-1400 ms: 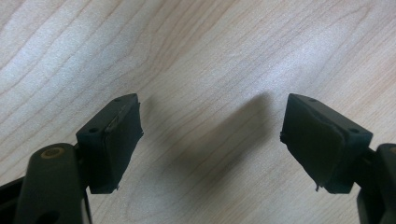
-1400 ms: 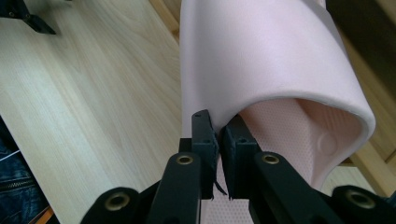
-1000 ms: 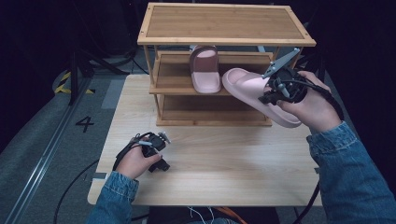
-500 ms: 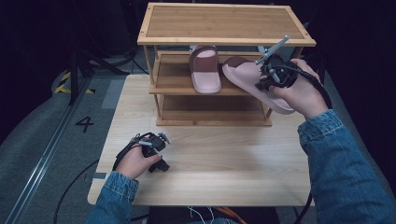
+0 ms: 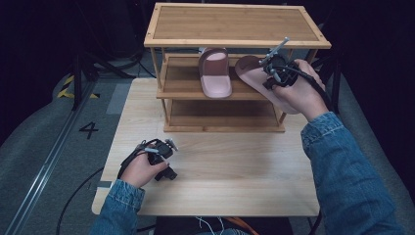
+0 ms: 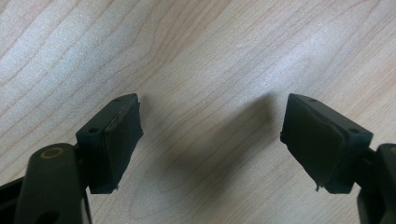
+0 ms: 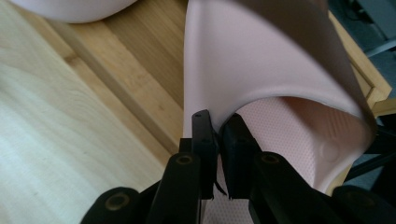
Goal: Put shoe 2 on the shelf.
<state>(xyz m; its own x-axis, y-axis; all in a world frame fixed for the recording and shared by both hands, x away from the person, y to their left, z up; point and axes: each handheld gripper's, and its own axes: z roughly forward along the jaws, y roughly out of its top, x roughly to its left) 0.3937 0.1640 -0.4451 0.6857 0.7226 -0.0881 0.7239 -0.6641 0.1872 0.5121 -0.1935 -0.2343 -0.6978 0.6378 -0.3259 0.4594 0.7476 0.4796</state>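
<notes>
Resting on the wooden table point(image 5: 230, 171), the left gripper point(image 6: 210, 140) gapes; the right gripper point(image 7: 217, 135) pinches a slipper point(image 7: 261, 60).

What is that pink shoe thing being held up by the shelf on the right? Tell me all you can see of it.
It is a pink slipper, a slide sandal of smooth, rubbery-looking material with a broad strap arching over a dotted footbed. The right gripper is shut on the strap's edge, one jaw outside and one inside. Held tilted, it reaches in at the middle shelf of the wooden rack, beside a matching slipper already lying there. Whether it touches the shelf yet cannot be told.
</notes>
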